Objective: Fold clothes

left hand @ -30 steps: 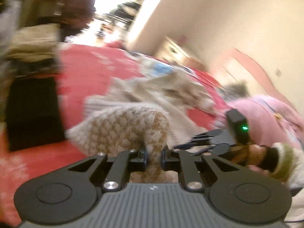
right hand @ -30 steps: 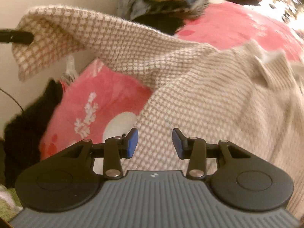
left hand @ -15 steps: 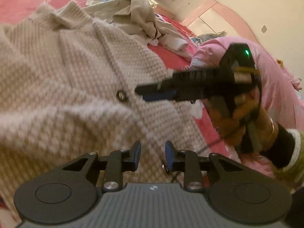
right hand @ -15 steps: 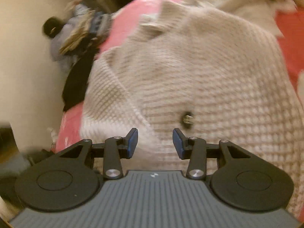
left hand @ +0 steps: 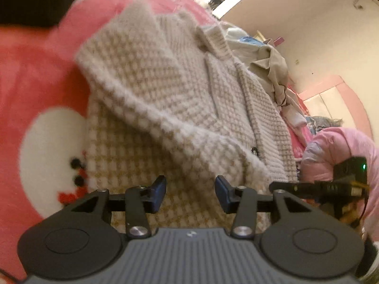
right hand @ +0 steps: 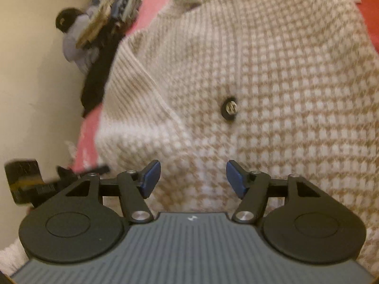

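A beige and white knitted cardigan (left hand: 180, 99) lies on a pink blanket (left hand: 35, 71), one sleeve folded across its front. My left gripper (left hand: 190, 189) hovers over the cardigan's lower part, its jaws opening with nothing pinched between the blue pads. In the right wrist view the same cardigan (right hand: 272, 82) fills the frame, a dark button (right hand: 229, 110) near its middle. My right gripper (right hand: 193, 179) is above the knit, jaws opening, nothing gripped. The right gripper (left hand: 331, 187) also shows at the right edge of the left wrist view.
A heap of beige and white clothes (left hand: 267, 66) lies beyond the cardigan. A pink padded jacket (left hand: 336, 146) sits to the right. Dark clothes and a bundle (right hand: 94, 35) are stacked by the wall. A snowman print (left hand: 52, 161) marks the blanket.
The left gripper let go of the knitted sleeve it held and came down; the sleeve now lies folded on the cardigan. Both grippers' jaws stand wider, and both sit lower over the garment.
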A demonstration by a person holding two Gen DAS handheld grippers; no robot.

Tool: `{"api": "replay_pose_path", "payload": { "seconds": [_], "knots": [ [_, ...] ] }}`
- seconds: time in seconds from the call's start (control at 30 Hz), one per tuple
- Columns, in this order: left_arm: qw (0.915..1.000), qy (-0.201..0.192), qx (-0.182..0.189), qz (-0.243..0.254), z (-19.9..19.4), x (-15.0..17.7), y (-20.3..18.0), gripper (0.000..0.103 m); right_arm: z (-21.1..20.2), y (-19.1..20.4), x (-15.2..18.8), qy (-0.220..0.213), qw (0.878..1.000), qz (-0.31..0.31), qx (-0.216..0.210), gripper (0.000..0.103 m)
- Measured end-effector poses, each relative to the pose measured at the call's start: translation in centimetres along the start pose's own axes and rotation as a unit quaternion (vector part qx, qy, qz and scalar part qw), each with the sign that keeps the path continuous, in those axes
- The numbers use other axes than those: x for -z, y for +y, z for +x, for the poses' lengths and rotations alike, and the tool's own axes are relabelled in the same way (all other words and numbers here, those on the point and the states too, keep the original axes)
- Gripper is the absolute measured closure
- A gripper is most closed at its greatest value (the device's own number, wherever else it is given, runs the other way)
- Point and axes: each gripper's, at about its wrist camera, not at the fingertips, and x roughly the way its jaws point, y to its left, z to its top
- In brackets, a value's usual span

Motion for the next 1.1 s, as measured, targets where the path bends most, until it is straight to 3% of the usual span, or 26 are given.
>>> {"api": "replay_pose_path", "payload": {
  "seconds": [0.07,0.13,0.27,0.3,0.33,0.37,0.5,0.6,0.7,0.77,0.9,1.0,1.1],
  "knots": [
    [0.9997,0.015,0.017,-0.003,1.2,0.6,-0.2,0.057,0.1,-0.1,0.6,0.008,1.000,0.007,-0.024,0.045],
    [0.9993,0.025,0.026,0.009,2.2,1.3,-1.0,0.057,-0.1,0.5,0.8,0.003,0.999,-0.005,-0.034,0.071],
    [0.9995,0.021,0.024,0.003,3.9,2.2,-1.9,0.060,-0.4,1.0,1.0,-0.006,0.999,-0.022,-0.034,0.080],
    [0.9996,0.014,0.025,-0.003,4.0,2.3,-2.0,0.065,-0.3,0.8,1.0,-0.006,0.999,-0.019,-0.032,0.083],
    [0.9996,0.008,0.026,-0.010,4.0,2.3,-2.1,0.083,-0.1,0.7,1.0,-0.007,0.999,-0.016,-0.031,0.088],
    [0.9993,0.007,0.030,-0.023,4.0,2.2,-2.1,0.092,0.0,0.6,1.0,-0.008,0.999,-0.013,-0.032,0.091],
    [0.9956,0.002,0.070,-0.061,1.2,1.9,-2.4,0.095,-1.5,1.0,1.0,-0.021,0.997,-0.006,-0.074,0.095],
    [0.9923,0.024,0.108,-0.056,-2.3,1.8,-2.5,0.095,-4.3,2.7,1.7,-0.015,0.992,-0.032,-0.119,0.095],
    [0.9919,0.064,0.101,-0.044,-3.7,2.1,-1.9,0.094,-5.3,4.5,3.1,0.025,0.987,-0.082,-0.137,0.095],
    [0.9944,0.087,0.059,-0.014,-3.6,2.9,-1.4,0.094,-4.0,5.3,4.4,0.070,0.983,-0.112,-0.131,0.096],
    [0.9903,0.135,-0.022,0.022,-1.1,5.4,0.5,0.094,2.1,5.9,7.1,0.172,0.973,-0.131,-0.082,0.095],
    [0.9930,0.118,-0.001,0.010,-1.6,5.7,1.2,0.094,4.7,7.3,8.3,0.245,0.951,-0.184,-0.030,0.092],
    [0.9942,0.105,0.010,0.022,-2.0,6.1,1.3,0.092,2.7,9.5,6.2,0.267,0.935,-0.233,-0.029,0.086]
  ]
}}
